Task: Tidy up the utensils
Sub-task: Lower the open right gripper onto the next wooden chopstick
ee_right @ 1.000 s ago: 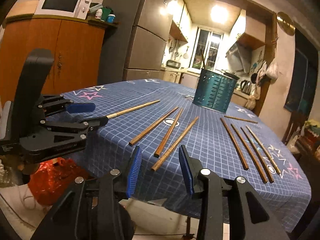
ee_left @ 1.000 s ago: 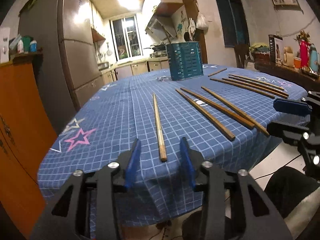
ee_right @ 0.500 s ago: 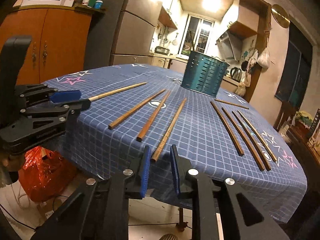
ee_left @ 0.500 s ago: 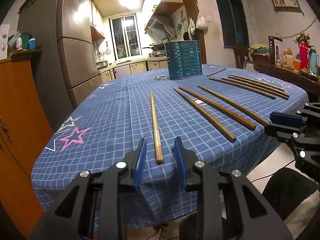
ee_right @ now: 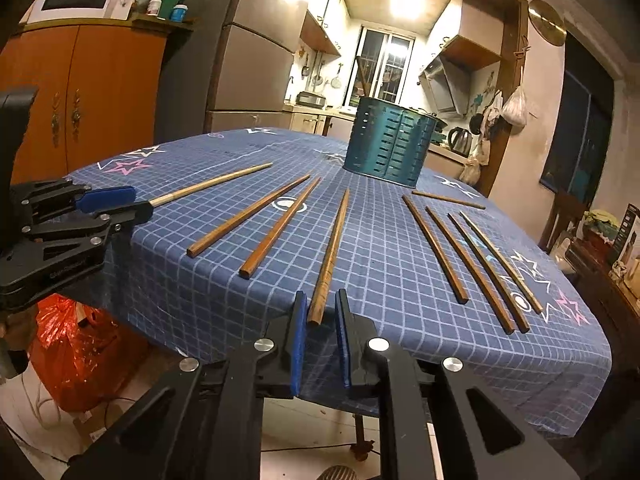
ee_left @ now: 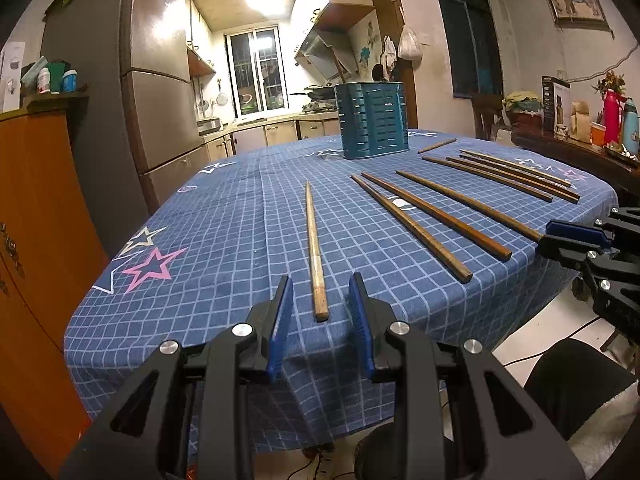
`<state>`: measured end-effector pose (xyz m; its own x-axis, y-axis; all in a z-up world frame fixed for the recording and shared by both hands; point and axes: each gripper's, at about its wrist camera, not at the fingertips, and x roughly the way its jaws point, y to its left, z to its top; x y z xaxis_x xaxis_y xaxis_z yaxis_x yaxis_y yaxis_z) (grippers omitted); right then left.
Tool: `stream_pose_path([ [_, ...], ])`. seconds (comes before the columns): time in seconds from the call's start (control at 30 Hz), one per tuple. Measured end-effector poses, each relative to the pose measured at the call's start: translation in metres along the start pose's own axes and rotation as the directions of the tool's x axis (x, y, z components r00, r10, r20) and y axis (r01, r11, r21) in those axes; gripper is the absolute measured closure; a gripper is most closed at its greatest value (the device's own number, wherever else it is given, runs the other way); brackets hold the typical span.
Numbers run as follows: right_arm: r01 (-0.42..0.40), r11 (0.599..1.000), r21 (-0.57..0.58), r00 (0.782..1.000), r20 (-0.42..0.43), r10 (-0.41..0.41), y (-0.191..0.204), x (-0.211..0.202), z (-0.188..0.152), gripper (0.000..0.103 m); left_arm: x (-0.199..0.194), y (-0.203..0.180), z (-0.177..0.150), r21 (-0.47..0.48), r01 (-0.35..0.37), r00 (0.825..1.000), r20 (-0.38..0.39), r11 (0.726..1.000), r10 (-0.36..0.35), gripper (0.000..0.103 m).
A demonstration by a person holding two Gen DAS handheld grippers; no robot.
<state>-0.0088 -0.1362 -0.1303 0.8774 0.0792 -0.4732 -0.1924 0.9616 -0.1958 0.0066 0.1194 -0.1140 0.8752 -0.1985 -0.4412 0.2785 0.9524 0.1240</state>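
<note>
- Chopsticks, slender wooden rods, are lying scattered across the worktop [ee_left: 224,216], which is wearing a blue cloth gridded in white and printed with pink and white stars.
- A pale chopstick [ee_left: 314,248], tapered and worn light near its blunt end, is lying alone in the lower centre of the left wrist view, its thick end pointing between the blue pads of the left gripper [ee_left: 320,316].
- The left gripper is standing spread, both pads clear of that stick on either side.
- In the right wrist view a darker brown chopstick [ee_right: 330,258] is running from centre frame down to the cloth's near edge, its squared end sitting between the pads of the right gripper [ee_right: 320,322].
- The right gripper is standing narrowly parted around that end; whether the pads are touching the wood I cannot tell.
- Two more brown sticks [ee_right: 264,220] are lying to its left in that view, angled toward the holder.
- Four thin dark sticks [ee_right: 476,260] are fanning along the right side of that frame, with one short stick [ee_right: 448,199] lying crosswise above them.
- A teal holder [ee_right: 390,146], a ribbed metal-looking tub pierced with rows of slots, is standing upright at upper centre of the worktop.
- An orange wooden cabinet [ee_right: 88,92] is filling the left of the right wrist frame.
</note>
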Motion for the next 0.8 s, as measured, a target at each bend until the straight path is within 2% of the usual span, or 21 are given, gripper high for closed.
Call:
stream_pose_path([
  [0.43, -0.004, 1.0, 0.012, 1.0, -0.015, 0.004, -0.0024, 0.0001, -0.0017, 0.088, -0.0002, -0.0004, -0.0008, -0.009, -0.004, 1.0, 0.002, 1.0, 0.004, 0.075],
  [0.53, 0.0, 1.0, 0.015, 1.0, -0.014, 0.0, -0.0025, 0.0003, -0.0017, 0.093, -0.0017, -0.0026, -0.002, -0.007, -0.002, 1.0, 0.008, 1.0, 0.002, 0.081],
  [0.63, 0.0, 1.0, 0.017, 1.0, -0.014, 0.0, -0.0025, 0.0002, -0.002, 0.093, -0.0038, -0.0081, -0.0036, 0.002, -0.003, 1.0, 0.017, 1.0, 0.003, 0.088],
  [0.8, -0.003, 1.0, 0.022, 1.0, -0.014, 0.003, -0.0031, 0.0001, -0.0028, 0.094, -0.0037, -0.0058, -0.0038, -0.023, 0.009, 1.0, 0.017, 1.0, -0.009, 0.089],
])
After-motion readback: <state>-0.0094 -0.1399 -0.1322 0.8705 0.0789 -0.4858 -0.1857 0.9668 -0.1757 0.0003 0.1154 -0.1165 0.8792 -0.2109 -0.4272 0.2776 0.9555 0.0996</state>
